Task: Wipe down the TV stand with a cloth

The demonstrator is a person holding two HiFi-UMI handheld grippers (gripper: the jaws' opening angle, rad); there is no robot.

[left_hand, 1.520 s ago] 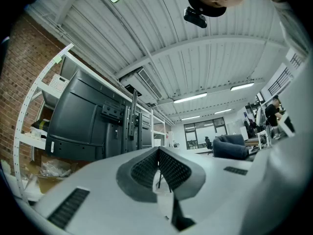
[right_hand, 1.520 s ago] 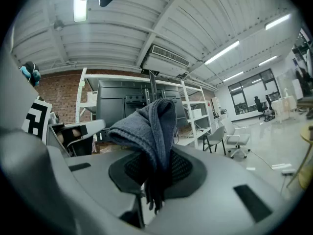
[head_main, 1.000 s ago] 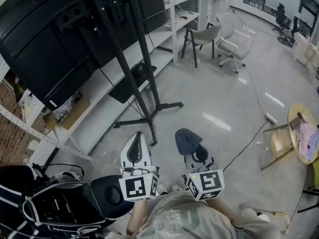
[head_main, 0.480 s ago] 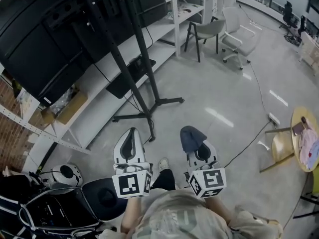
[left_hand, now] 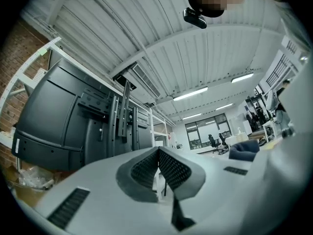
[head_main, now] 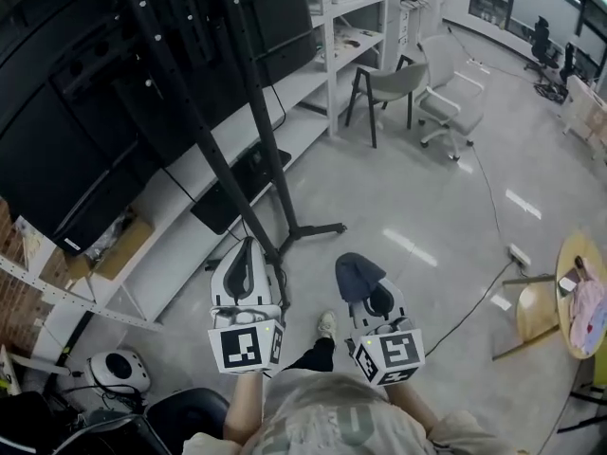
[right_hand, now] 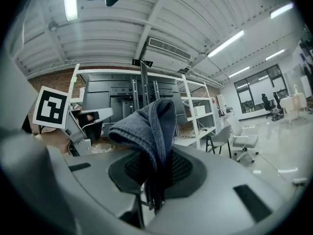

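A pale, glossy floor (head_main: pixel 408 188) fills most of the steep downward head view, in an open workroom. Along the left runs long white shelving (head_main: pixel 175 192). In front of it a big black TV (head_main: pixel 66 150) is mounted on the TV stand (head_main: pixel 313 229), whose dark poles slant down to thin legs spread on the floor. A grey chair (head_main: pixel 389 83) and a white office chair (head_main: pixel 455 98) stand farther back, well apart from the stand. At the bottom, the person holds both tools out in front of the body, pointed toward the foot of the stand, probably to line up for wiping. The left gripper (head_main: pixel 247 254) is on the side nearer the poles; its own view shows its ribbed jaws pressed together at the tips with nothing between them (left_hand: pixel 159 153), so it looks like a spare hand for now. The right gripper (head_main: pixel 365 287) is clamped on a dark blue-grey cloth (head_main: pixel 356 271). In its own view the cloth (right_hand: pixel 151 126) is pinched by a lower fold between the jaws (right_hand: pixel 159 170), and the free bulk flops over the top, leaving a loose pad ready to press on a surface. The cloth is in the air, near the stand but not touching it, so wiping does not appear to have begun.
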